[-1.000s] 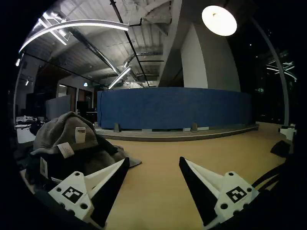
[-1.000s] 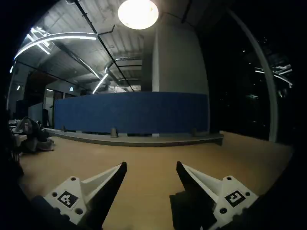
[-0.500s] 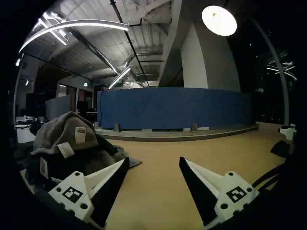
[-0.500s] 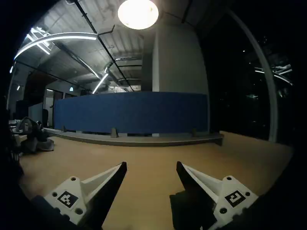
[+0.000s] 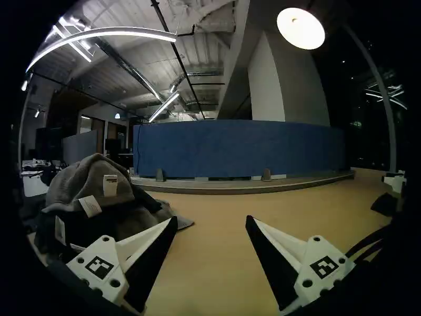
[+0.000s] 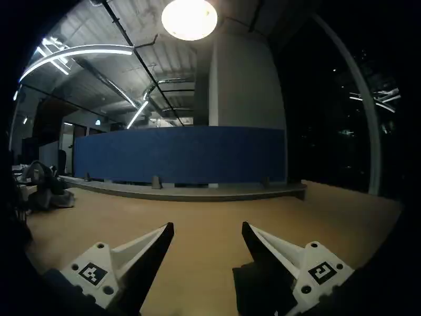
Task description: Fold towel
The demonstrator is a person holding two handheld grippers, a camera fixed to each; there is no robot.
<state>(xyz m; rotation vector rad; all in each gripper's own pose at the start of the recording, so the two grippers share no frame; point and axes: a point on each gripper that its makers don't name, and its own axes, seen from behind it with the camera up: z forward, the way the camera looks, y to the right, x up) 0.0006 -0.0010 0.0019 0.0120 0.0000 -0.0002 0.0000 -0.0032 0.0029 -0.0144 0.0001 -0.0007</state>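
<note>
A heap of grey and dark towels [image 5: 97,203] with white tags lies on the wooden table [image 5: 226,231], at the left in the left gripper view. My left gripper [image 5: 210,231] rests low over the table just right of the heap, open, with nothing between its fingers. In the right gripper view the same heap [image 6: 44,190] is small and far to the left. My right gripper [image 6: 207,237] sits low over bare table, open and holding nothing.
A blue partition [image 5: 237,148] runs along the far edge of the table. The other gripper [image 5: 392,192] and dark cables are at the right edge in the left gripper view. A round lamp [image 6: 189,18] hangs overhead beside a white pillar [image 6: 242,84].
</note>
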